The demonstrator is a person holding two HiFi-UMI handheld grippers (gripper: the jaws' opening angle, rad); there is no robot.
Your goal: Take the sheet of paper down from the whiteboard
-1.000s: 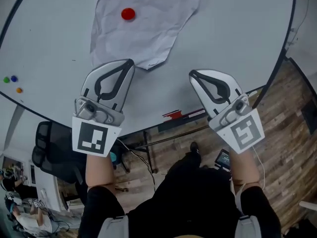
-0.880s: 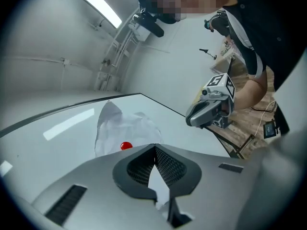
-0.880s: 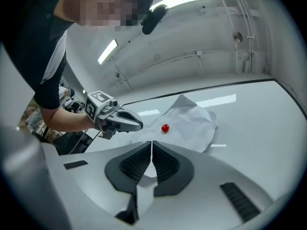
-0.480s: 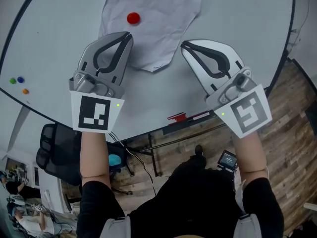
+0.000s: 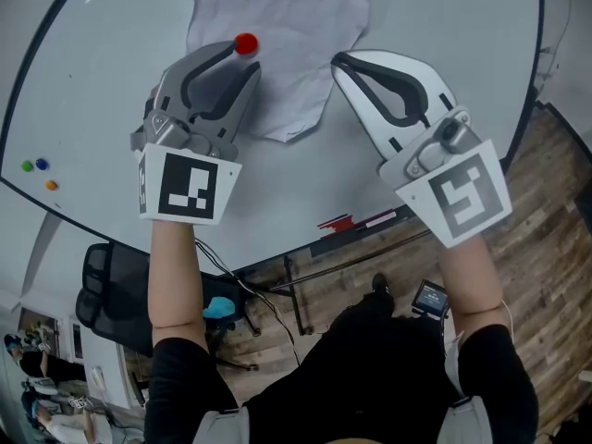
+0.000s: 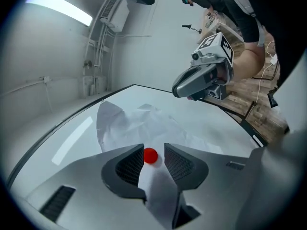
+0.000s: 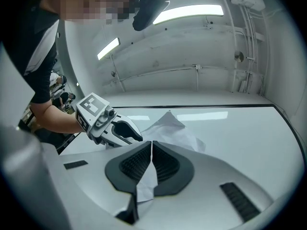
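A crumpled white sheet of paper [image 5: 287, 17] hangs on the whiteboard [image 5: 444, 26], pinned by a round red magnet [image 5: 245, 43]. My left gripper [image 5: 236, 55] is at the magnet. In the left gripper view its jaws are opening, and the magnet [image 6: 150, 155] sits between the pads without being pressed, on the paper [image 6: 139, 123]. My right gripper [image 5: 340, 61] is shut with nothing held, its tip at the sheet's right edge. In the right gripper view the paper [image 7: 175, 128] shows beyond the shut jaws [image 7: 151, 147], with the left gripper [image 7: 115, 128] to the left.
Three small coloured magnets [image 5: 39, 166] sit at the board's left edge. A red marker [image 5: 335, 220] lies on the ledge below the board. Beneath are a black office chair [image 5: 116, 285], cables and a wooden floor [image 5: 546, 211].
Both grippers have risen up the board to the paper. The left gripper's jaws, shut before, now stand apart around the red magnet. The right gripper stays shut.
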